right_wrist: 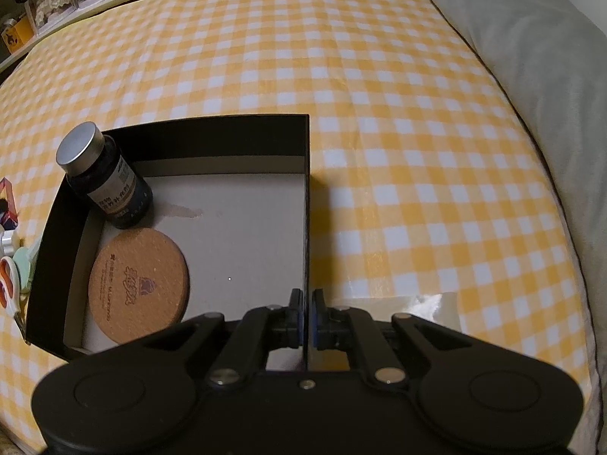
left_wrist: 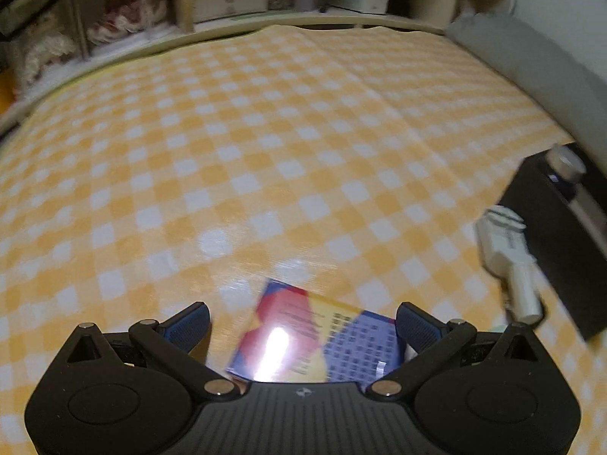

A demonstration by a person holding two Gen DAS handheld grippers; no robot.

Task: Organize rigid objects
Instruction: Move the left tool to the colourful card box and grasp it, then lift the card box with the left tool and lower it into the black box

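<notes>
Right tongs (right_wrist: 308,316) clamping box (right_wrist: 307,197) wall, left tongs (left_wrist: 303,328) open over card (left_wrist: 318,337), print unreadable

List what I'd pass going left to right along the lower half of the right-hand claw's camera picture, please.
Orange-handled scissors → black box wall → round cork coaster → right claw pinching the box's right wall → checked tablecloth → grey cushion.

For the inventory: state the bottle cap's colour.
Silver-grey metallic cap on the dark bottle; clearest in the right wrist view.
</notes>
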